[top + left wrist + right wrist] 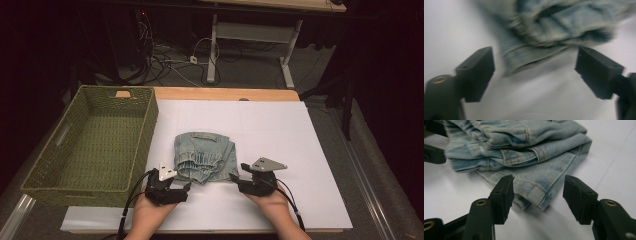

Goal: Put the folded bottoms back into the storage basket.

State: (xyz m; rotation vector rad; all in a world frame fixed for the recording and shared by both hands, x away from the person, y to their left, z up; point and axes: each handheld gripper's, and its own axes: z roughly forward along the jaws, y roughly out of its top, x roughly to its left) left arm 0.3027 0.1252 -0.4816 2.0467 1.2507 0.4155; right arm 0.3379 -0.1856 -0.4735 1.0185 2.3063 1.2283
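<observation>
A folded bundle of pale, faded blue denim [205, 156] lies near the middle of the white paper sheet [280, 130] that covers the wooden table [225, 93], its gathered, frayed edge turned toward the person. Both hands come in from the near side, one on each flank of the cloth.

The left gripper [187, 186], black with a grey three-cornered plate on top, sits low over the sheet just off the near left corner of the denim. In the left gripper view (blurred) its jaws stand wide apart, a hem edge of the denim [529, 58] lying ahead of the gap and not between the pads; nothing is pinched.

The right gripper [237, 171] is at the near right corner of the bundle. Its own view shows the jaws partly open, at a middling width, with the bottom corner of the denim [536, 192] poking into the space between them. The left pad looks just beside the fabric, perhaps brushing it; the right pad stands clear, so the cloth is not clamped.

To the left of the paper, touching its edge, stands a rectangular woven green basket [150, 117] with cut-out handles. Behind the table, cables [165, 55] trail across the grey floor by a white desk frame [250, 35].
</observation>
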